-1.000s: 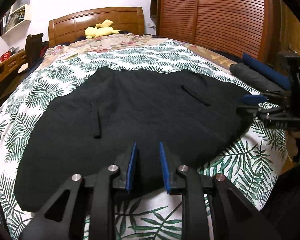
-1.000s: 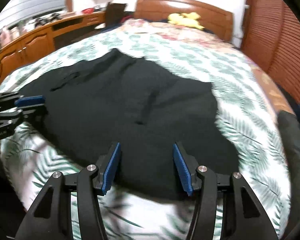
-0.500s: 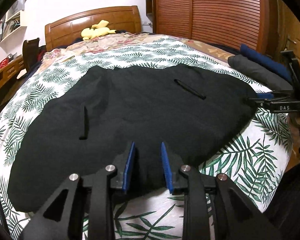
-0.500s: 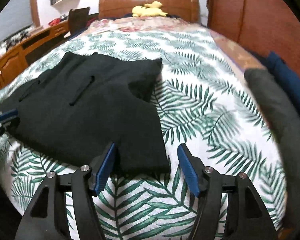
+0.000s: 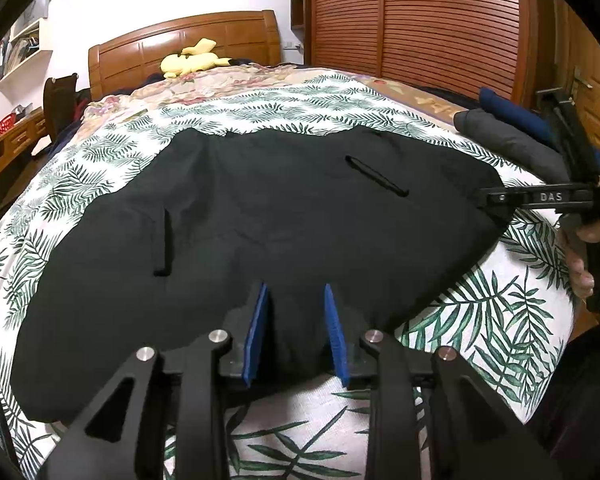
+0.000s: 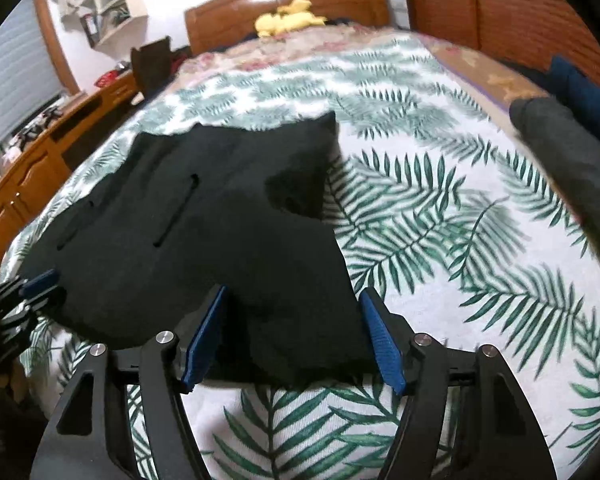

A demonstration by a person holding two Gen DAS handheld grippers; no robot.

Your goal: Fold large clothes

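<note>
Bedroom with a wooden headboard (image 5: 184, 46) and slatted wardrobe doors (image 5: 452, 20); leaf-print bedspread (image 5: 480, 320) as the working surface. Spread flat across its near half: black garment (image 5: 260, 216), pocket slits facing up, near hem running along the front edge of the bed. Starting at the left: left gripper (image 5: 296, 332) low over the near hem, blue pads a little apart and lately easing wider, black cloth between them but not visibly pinched. Best pushed further in so both pads straddle a single hem edge before closing, not a bunched ridge. Moving right: right gripper (image 6: 292, 332) at the garment's right near corner, jaws standing wide and just been opening, the corner lying loose between the pads, nothing clamped. Good to nudge it forward until the cloth sits deep in the jaws, then close on both layers together. Probably the start of a fold, so both grips wanted at matching depth along the hem and lifted together, keeping the hem taut between them to avoid a sagging middle. Far right, at the bed's edge: grey folded clothes (image 6: 568, 152) and a dark blue piece (image 6: 580, 84), well apart from the black garment; worth keeping the fold clear of them.
</note>
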